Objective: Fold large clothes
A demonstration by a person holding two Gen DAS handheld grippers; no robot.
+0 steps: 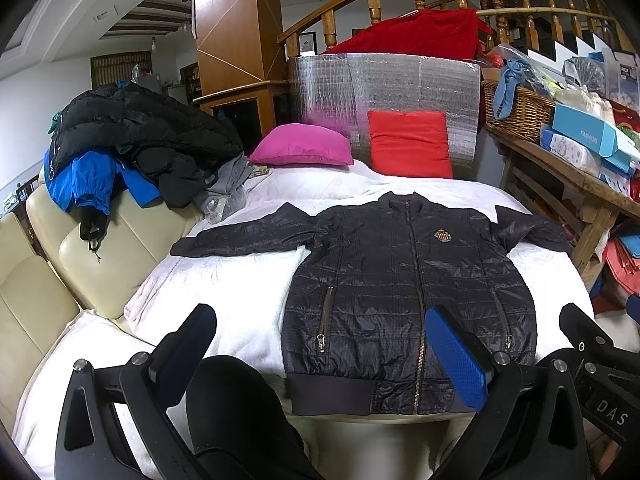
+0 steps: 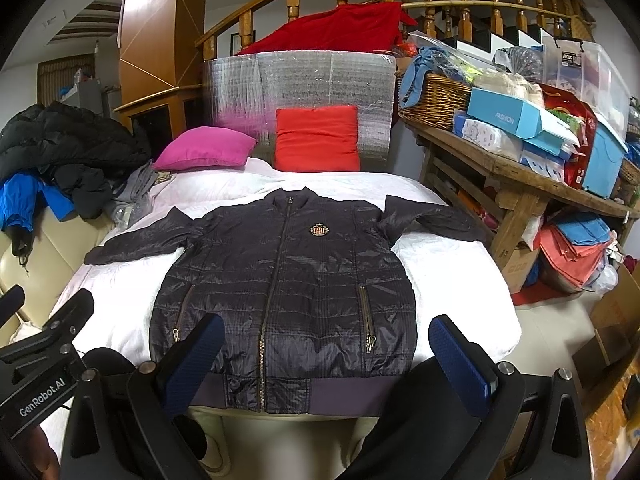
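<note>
Dark quilted jacket lies flat, front up, zipped, on a white blanket covering the bed; hem at the near edge, collar toward the far end. Both sleeves spread out sideways: 1 reaches toward the left edge next to a cream sofa, the other toward the right edge by a wooden table. Gold crest badge on the chest, 2 zip pockets low on the front. Left gripper hovers above the near edge, fingers wide apart w/ nothing between them; its right blue pad sits over the jacket's hem area in view, not clearly touching. Right gripper also spread wide, empty, hanging over the hem w/ the jacket centred between its fingers; cannot tell any contact w/ the fabric. Part of the left gripper's body shows at the left rim of the right wrist view. At the far end of the bed: pink pillow lying flat, red pillow leaning upright against a silver foil panel. Pile of black & blue coats on top of the sofa at the bed's far-left corner. Table on the right carries a wicker basket & blue boxes.
</note>
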